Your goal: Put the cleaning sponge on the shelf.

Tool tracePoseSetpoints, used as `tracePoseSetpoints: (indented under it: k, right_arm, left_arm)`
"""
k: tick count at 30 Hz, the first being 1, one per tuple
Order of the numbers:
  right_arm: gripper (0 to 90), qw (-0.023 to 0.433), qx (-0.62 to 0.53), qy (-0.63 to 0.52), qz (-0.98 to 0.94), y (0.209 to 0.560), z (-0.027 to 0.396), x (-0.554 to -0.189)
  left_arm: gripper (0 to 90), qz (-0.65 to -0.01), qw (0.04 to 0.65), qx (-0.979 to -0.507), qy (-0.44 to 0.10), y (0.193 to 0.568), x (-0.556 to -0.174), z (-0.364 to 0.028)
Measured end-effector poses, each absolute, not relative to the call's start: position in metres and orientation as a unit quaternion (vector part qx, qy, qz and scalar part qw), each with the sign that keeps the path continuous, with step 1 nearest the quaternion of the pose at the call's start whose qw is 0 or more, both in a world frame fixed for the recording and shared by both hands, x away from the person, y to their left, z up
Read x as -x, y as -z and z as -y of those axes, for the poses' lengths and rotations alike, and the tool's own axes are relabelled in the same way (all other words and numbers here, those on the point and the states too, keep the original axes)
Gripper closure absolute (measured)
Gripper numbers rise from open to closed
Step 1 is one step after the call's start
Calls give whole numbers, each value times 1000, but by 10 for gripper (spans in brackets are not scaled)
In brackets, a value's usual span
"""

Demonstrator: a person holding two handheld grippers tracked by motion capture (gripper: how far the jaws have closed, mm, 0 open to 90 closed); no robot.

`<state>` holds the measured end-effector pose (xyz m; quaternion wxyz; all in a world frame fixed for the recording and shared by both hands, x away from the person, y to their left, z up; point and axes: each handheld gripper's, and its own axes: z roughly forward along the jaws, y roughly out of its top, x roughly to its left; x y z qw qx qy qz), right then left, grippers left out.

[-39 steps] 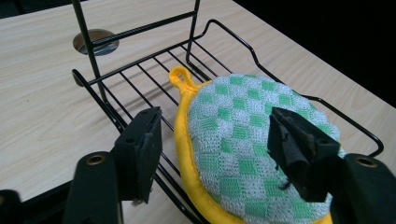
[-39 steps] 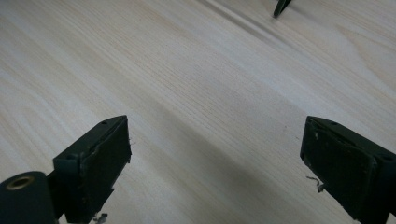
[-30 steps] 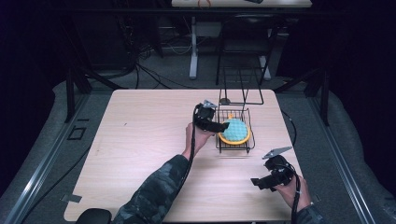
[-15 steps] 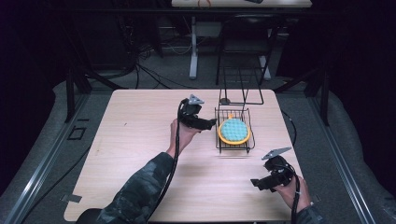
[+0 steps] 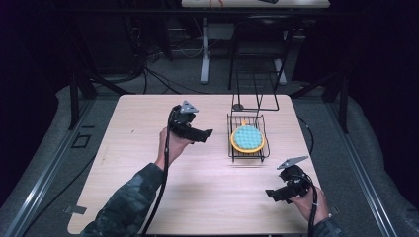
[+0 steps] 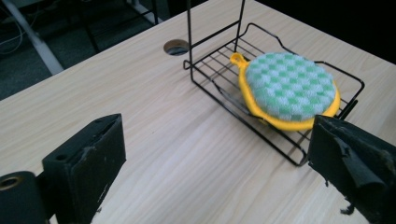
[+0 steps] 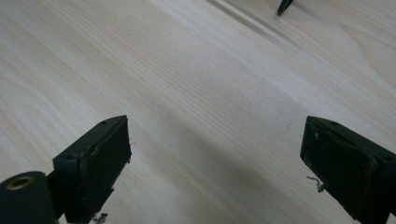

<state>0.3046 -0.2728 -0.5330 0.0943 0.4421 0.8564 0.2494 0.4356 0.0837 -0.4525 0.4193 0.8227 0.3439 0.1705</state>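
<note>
On the pale wooden table (image 5: 148,187), a black wire rack (image 5: 248,155) is sitting right of centre, cradling one round yellow-rimmed, green-checked scrubbing pad (image 5: 247,138), seemingly deposited there. Left gripper (image 5: 207,133), jaws just opening wide and empty, is hovering beside the rack; right gripper (image 5: 271,194), jaws likewise wide and empty, is idling near the table's front edge.

It looks like a lab: a wooden desk (image 5: 148,197) in a dark room, with cables (image 5: 163,81) on the floor.

Left gripper (image 5: 206,133) raised, jaws just opened wide, right gripper (image 5: 271,193) low, jaws apart
</note>
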Motion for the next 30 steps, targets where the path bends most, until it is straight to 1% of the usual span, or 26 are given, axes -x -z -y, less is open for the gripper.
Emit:
tracePoseSetpoints:
  k: [4, 9, 18, 23, 30]
  right_arm:
    - [80, 94, -443, -248, -856, 533, 273, -304]
    - [80, 94, -444, -248, -856, 533, 273, -304]
    - [80, 94, -442, -249, -857, 533, 274, -304]
    - [79, 94, -443, -249, -856, 534, 274, -304]
    - [77, 95, -444, -251, -855, 533, 275, -303]
  left_arm:
    - [2, -347, 404, -828, -177, 454, -425, -99]
    - [0, -351, 387, -834, -176, 459, -410, -118]
    - [0, -374, 360, -836, -180, 481, -384, -152]
    - [0, -394, 355, -832, -164, 493, -377, -169]
    - [0, -404, 338, -836, -154, 506, -367, -185]
